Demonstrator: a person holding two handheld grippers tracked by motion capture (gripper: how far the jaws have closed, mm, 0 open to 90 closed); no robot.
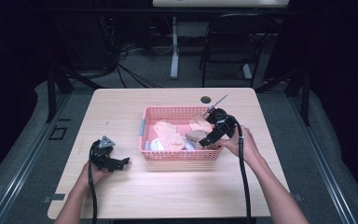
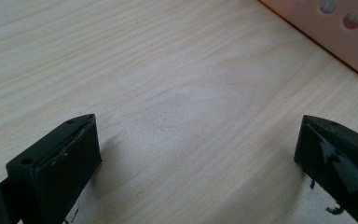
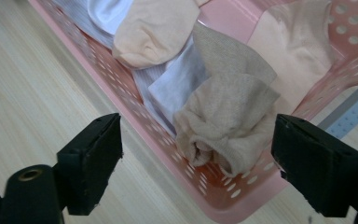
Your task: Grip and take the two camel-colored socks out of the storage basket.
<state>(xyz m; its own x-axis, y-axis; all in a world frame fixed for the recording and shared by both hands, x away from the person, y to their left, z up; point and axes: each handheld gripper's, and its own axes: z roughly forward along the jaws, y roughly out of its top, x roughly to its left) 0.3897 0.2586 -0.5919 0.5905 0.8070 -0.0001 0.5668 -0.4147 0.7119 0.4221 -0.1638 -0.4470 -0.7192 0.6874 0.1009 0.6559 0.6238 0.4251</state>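
Around our work we see a bare stretch of pale wooden worktop (image 1: 168, 191), a dark round hole (image 1: 206, 99) near its far edge, and a black chair (image 1: 233, 42) on the floor beyond. The pink basket (image 1: 182, 155) sits mid-worktop, and its perforated front wall stands between our right gripper (image 3: 198, 154) and the clothes inside. In the basket lie a peach sock (image 3: 154, 30), white and striped cloth (image 3: 172, 86), a pale peach piece (image 3: 298, 46) against the far corner, and a rolled tan sock (image 3: 228, 126) pressed into the near corner. That tan sock lies just ahead of our right gripper, between its wide-set jaws but untouched by them. Our left gripper (image 2: 198, 154) rests wide open on the worktop, holding nothing, well left of the basket.
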